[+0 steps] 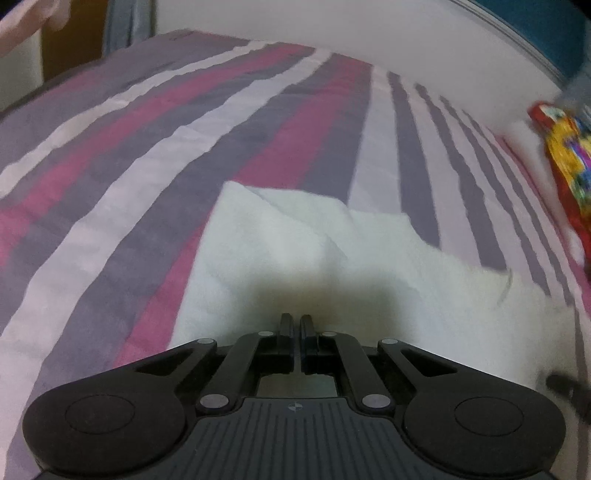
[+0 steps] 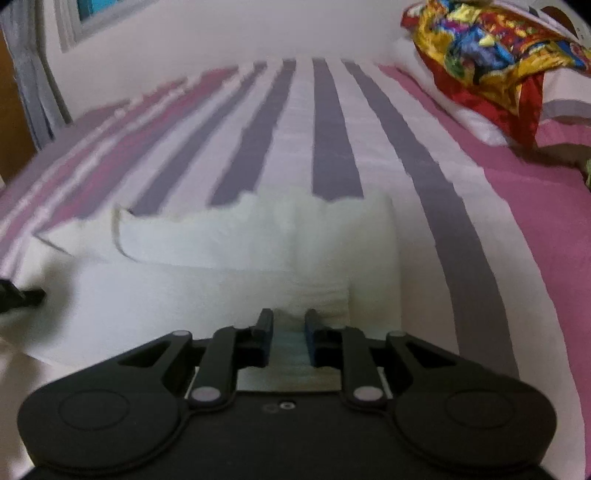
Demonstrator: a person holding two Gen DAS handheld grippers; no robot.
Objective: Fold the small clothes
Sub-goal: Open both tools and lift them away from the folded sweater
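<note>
I am seeing the white cloth (image 1: 295, 251) lying on the striped bedsheet (image 1: 129, 147), directly ahead of both tools. Left gripper (image 1: 296, 325) is pinching its near edge, fingers nearly touching; right gripper (image 2: 289, 325) is clamping a thicker fold (blurred).

A bedroom in a home. A bed (image 2: 461, 258) fills both views, spread with a sheet striped in pink, grey and white. At its 1 o'clock end in the right wrist view lies a white pillow (image 2: 480, 125) under a bright red and yellow patterned cloth (image 2: 480, 40). A plain white wall (image 1: 332, 26) runs behind the bed, with a grey curtain (image 2: 26, 81) and a framed window (image 2: 92, 14) at 10 o'clock.
</note>
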